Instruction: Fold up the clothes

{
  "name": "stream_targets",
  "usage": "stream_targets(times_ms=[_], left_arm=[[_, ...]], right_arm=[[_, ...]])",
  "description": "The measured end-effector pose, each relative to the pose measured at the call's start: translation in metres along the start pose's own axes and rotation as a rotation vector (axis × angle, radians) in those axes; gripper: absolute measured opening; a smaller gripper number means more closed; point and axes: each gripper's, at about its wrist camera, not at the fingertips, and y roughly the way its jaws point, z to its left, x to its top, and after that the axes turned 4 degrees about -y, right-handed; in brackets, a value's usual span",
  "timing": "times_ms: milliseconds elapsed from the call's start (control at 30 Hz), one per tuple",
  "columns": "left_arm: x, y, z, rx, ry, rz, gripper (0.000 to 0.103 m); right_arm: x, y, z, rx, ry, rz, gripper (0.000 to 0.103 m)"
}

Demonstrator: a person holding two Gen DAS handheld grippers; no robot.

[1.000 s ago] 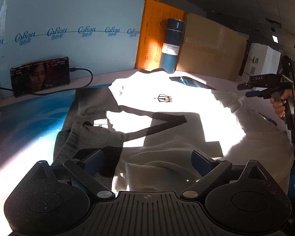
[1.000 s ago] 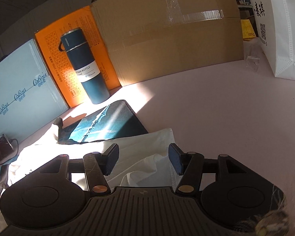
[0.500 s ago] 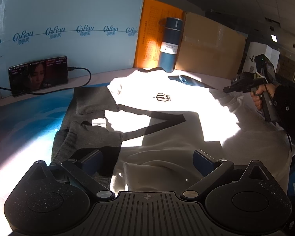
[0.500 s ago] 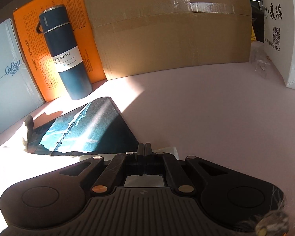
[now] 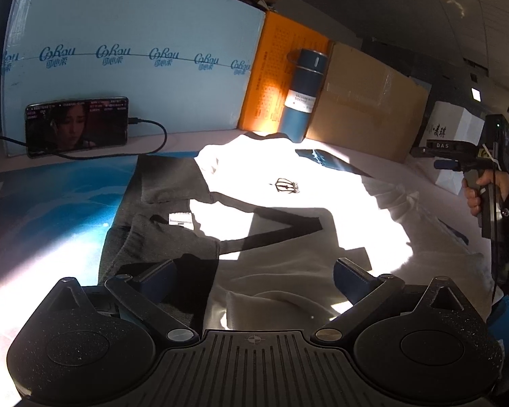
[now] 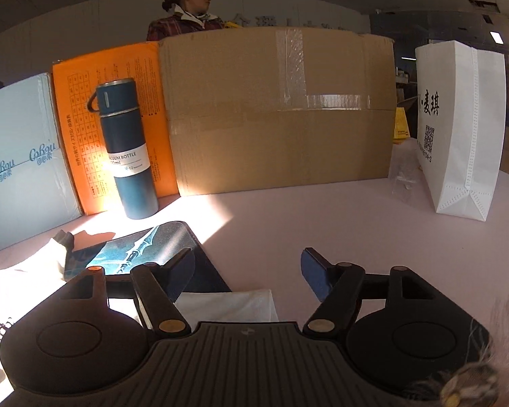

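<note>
A white sweater (image 5: 288, 210) with a small dark emblem lies spread on the table, bright in sunlight. A grey garment (image 5: 159, 234) lies partly under its left side. My left gripper (image 5: 254, 271) hangs open low over the sweater's near edge, its pads apart from the cloth. A hand holds my right gripper (image 5: 458, 156) at the sweater's right side. In the right wrist view my right gripper (image 6: 249, 261) has its jaws opening. A white corner of the sweater (image 6: 227, 305) lies flat on the table below and between them, touched by neither pad.
Along the back stand a blue vacuum bottle (image 6: 125, 149), an orange box (image 6: 85, 101), a cardboard box (image 6: 278, 112), a light blue box (image 5: 132, 51) and a white bag (image 6: 461, 129). A dark printed pad (image 6: 142, 251) lies beside the sweater. A phone (image 5: 76, 125) with cable leans left. A person stands behind.
My right gripper shut over the sweater's corner, then opened wide and drew back and up, leaving the corner on the table. The left gripper stayed put.
</note>
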Motion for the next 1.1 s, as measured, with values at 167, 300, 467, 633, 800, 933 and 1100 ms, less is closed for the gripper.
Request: stream_targets(times_ms=[167,300,467,633,800,933,1100], left_arm=[[0.005,-0.013,0.009,0.002,-0.052,-0.096,0.101],[0.005,-0.022,0.005,-0.032,-0.014,-0.160,0.101],[0.003,-0.037,-0.011,-0.033,0.092,-0.219,0.101],[-0.022,-0.066,-0.032,-0.018,0.344,-0.264,0.101],[-0.046,-0.095,-0.043,-0.103,0.497,-0.191,0.101],[-0.064,-0.111,-0.054,-0.168,0.617,-0.145,0.101],[-0.078,-0.110,-0.060,-0.141,0.690,-0.081,0.101]], right_arm=[[-0.025,-0.090,0.016,0.063,-0.050,-0.160,0.100],[-0.063,-0.144,0.029,0.100,-0.049,-0.216,0.100],[-0.121,-0.196,0.033,0.067,0.090,-0.282,0.101],[-0.159,-0.217,0.041,0.074,0.117,-0.293,0.101],[-0.171,-0.220,0.063,0.188,0.017,-0.283,0.103],[-0.175,-0.221,0.089,0.346,-0.091,-0.262,0.103],[-0.178,-0.233,0.118,0.487,-0.274,-0.267,0.103]])
